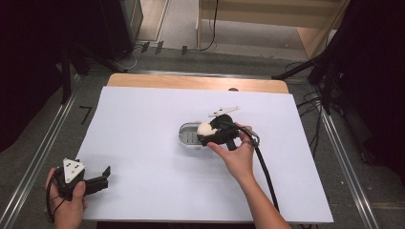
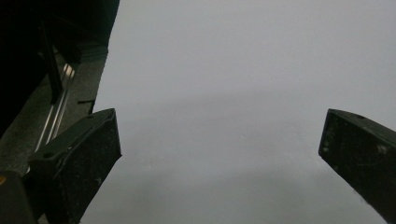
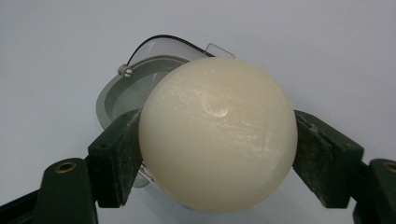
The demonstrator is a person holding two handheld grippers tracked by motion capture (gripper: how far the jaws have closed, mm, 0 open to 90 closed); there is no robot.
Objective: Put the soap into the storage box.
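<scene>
On white table sheet, grey floor around.

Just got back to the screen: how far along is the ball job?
Done: the right tongs are shut on the cream ball, which looks lifted off the sheet. In hand: the ball hangs just above the grey container in the middle of the white sheet. Left: probably setting it inside and letting go. The left tongs wait open at the near corner.
</scene>
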